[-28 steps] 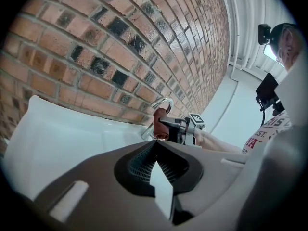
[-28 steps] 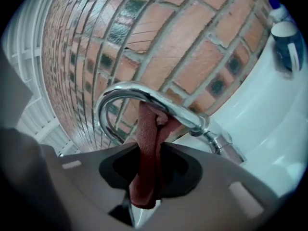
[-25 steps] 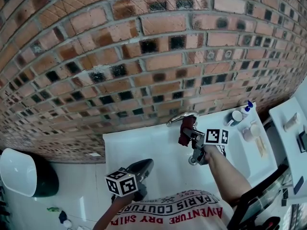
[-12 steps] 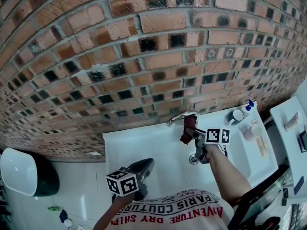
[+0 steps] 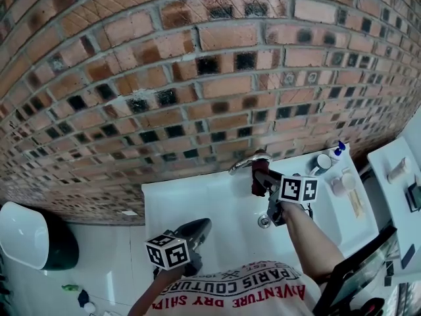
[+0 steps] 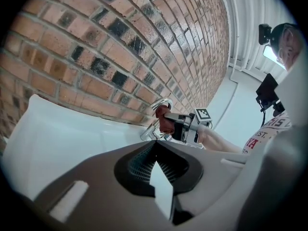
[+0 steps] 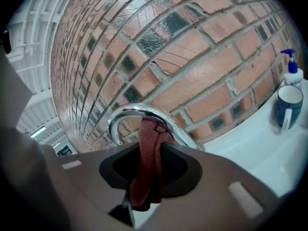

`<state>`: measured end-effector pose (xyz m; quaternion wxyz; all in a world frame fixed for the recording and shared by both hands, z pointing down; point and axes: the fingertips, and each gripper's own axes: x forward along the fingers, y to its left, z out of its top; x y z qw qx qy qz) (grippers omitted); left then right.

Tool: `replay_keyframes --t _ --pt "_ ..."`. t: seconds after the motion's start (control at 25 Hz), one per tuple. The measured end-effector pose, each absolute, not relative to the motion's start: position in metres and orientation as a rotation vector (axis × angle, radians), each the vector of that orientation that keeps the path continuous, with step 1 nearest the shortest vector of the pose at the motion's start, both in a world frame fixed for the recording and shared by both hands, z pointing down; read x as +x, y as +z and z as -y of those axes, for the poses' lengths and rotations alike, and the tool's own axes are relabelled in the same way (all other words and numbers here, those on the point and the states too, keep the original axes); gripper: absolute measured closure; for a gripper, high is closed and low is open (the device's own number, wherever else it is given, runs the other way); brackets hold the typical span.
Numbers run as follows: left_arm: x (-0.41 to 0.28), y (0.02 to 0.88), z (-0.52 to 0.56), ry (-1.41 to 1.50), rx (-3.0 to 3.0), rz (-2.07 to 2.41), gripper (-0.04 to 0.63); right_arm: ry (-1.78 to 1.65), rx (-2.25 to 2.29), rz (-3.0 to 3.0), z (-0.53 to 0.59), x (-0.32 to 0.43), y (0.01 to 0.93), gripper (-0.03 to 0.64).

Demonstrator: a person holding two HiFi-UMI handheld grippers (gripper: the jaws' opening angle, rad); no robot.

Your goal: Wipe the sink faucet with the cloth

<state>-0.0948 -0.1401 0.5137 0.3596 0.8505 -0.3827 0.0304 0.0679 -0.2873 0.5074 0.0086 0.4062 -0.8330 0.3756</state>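
Your right gripper (image 7: 147,179) pinches the dark red cloth (image 7: 150,160) up against the curved chrome faucet (image 7: 126,115) below the brick wall (image 7: 192,47). Your left gripper (image 6: 156,154), jaws pressed together on nothing, hangs near the white sink (image 5: 197,199), well apart.

Wall: a red-brown brick wall (image 5: 197,78) with dark bricks scattered through it rises straight behind the counter.
Counter: the white counter (image 5: 174,206) has its back edge against the foot of the wall.
Mug: a blue-and-white mug (image 5: 321,162) stands upright at the counter's back right corner.
Pump bottle: a white pump bottle (image 5: 339,149) with a blue pump stands just beside the mug, closer to the wall.
Small cup: a pale small cup (image 5: 342,182) sits near the mug, toward the counter's front.
Floor fixture: a white bowl-shaped fixture (image 5: 23,236) on a dark base stands on the pale floor (image 5: 105,255), well apart from the counter.
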Motion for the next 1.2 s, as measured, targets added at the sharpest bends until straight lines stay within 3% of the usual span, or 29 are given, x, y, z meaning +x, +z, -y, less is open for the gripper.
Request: replay_keyframes --t 0.48,1.2 --pt "-0.098 0.508 0.137 0.071 2.206 0.986 0.592 1.062 1.163 2.695 0.271 0.023 0.477 0.522" --pt "-0.099 0.514 0.147 0.070 2.192 0.977 0.592 1.120 1.028 2.608 0.266 -0.001 0.525 0.522"
